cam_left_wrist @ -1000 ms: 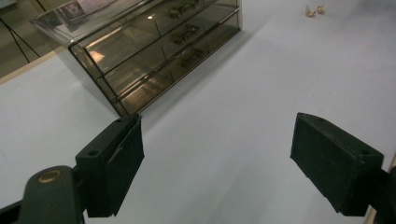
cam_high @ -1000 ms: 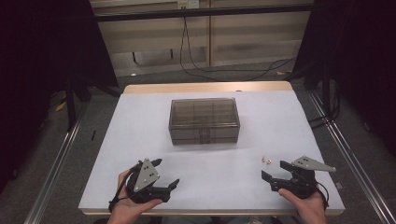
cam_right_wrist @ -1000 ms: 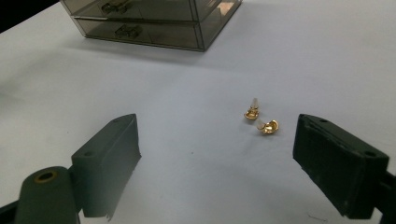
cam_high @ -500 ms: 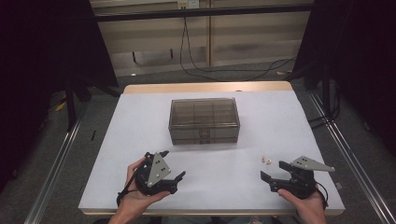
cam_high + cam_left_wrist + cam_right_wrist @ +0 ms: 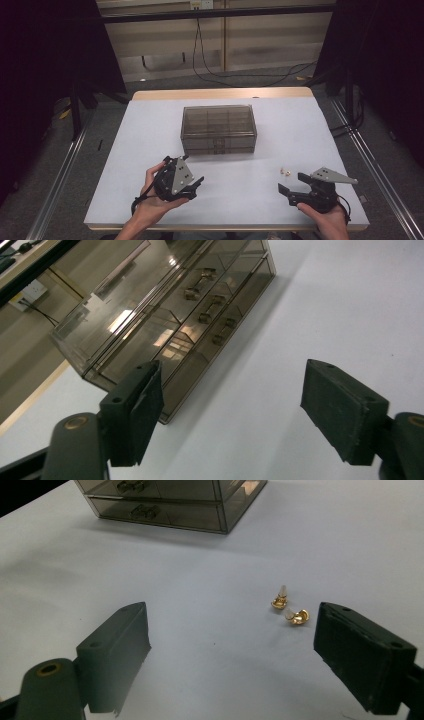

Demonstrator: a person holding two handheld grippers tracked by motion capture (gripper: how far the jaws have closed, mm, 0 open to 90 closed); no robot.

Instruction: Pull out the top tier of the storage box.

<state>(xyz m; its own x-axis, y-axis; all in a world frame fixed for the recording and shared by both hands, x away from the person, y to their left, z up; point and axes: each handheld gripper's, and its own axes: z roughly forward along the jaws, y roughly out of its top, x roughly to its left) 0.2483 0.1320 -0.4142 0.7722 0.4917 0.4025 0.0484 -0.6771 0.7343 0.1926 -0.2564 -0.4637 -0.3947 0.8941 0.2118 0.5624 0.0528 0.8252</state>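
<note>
While left tongs (image 5: 196,184) narrow, nothing between, facing smoked drawer box (image 5: 218,128), right tongs (image 5: 291,189) gape beside gold earrings (image 5: 290,609) on tabletop (image 5: 150,135).

We are in a lab recording booth: dark curtains (image 5: 45,75), metal floor rails (image 5: 60,175), trailing cables (image 5: 240,75), a white-topped desk (image 5: 150,130).

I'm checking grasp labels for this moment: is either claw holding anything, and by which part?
Nothing is held. The left claw and right claw both stand open with only table between their jaws; the gold earrings lie untouched.
</note>
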